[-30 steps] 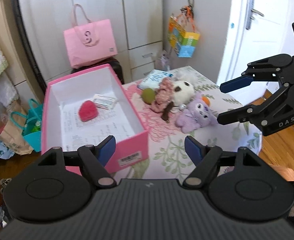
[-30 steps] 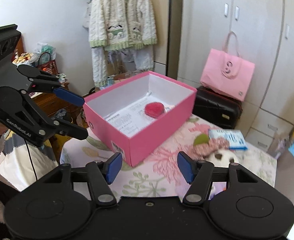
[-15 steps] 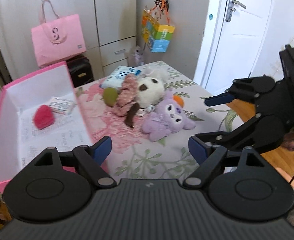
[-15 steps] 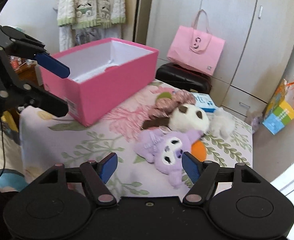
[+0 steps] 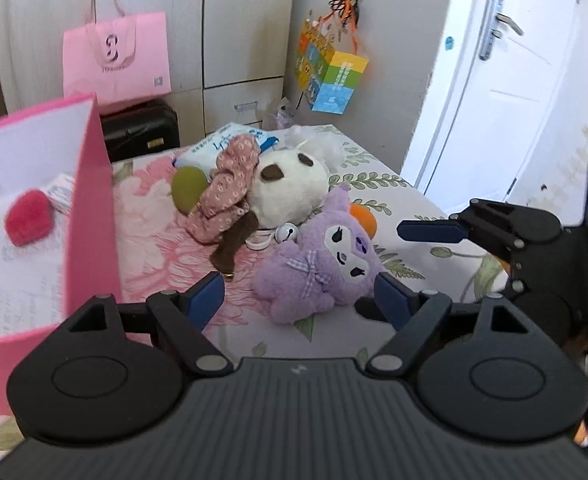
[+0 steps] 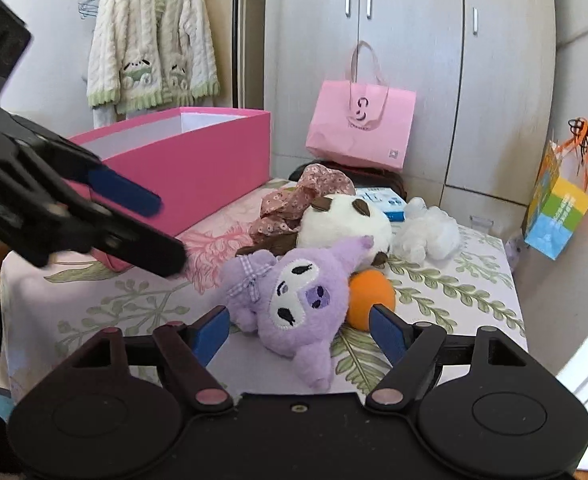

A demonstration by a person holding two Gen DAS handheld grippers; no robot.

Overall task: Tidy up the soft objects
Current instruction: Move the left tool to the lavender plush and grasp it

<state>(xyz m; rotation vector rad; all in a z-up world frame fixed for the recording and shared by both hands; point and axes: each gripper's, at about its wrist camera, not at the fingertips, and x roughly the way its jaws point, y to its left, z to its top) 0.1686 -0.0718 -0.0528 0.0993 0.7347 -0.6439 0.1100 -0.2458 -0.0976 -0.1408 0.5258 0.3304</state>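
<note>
A purple plush lies on the floral table between the open jaws of both grippers. My left gripper is open and empty, just short of it. My right gripper is open, its fingers flanking the plush without closing on it. Behind lie a white-and-brown panda plush, an orange ball, a pink floral cloth, a green ball and a white fluffy toy. The open pink box holds a red plush.
A blue-and-white tissue pack lies at the table's back. A pink paper bag stands on a black case behind the table. A colourful bag hangs on the wall. A white door is at right.
Both grippers have moved down and in toward the purple plush, which now sits between their jaws. The pink box has slid to the left edge of the left wrist view.
</note>
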